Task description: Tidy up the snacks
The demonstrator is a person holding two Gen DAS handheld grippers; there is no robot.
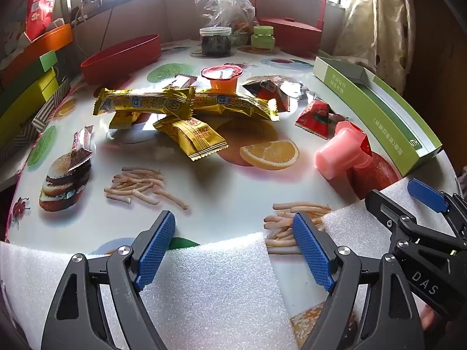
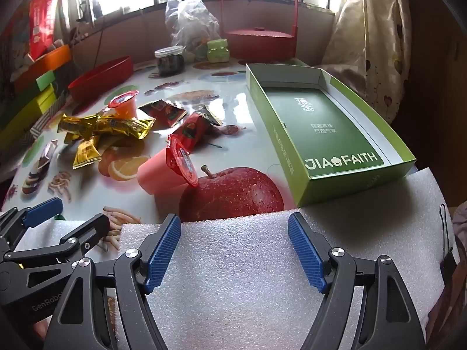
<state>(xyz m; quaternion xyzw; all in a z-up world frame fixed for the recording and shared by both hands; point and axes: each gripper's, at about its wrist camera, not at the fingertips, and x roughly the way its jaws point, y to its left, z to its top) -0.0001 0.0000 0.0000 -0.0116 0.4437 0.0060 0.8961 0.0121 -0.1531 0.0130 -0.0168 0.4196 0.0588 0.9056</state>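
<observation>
You have sorted nothing yet: the green cardboard box [image 2: 329, 134] at two o'clock holds no snacks, the gold foil snack packets [image 1: 186, 108] lie heaped at eleven, and your left gripper [image 1: 233, 248] and right gripper [image 2: 233, 250] are both spread wide, grasping nothing.

Bare table between foam sheet [image 2: 233, 262] and gold snack pile [image 1: 175, 110]; tipped pink jelly cup [image 2: 163, 172] sits before green box [image 2: 327, 134], interior unobstructed.
</observation>
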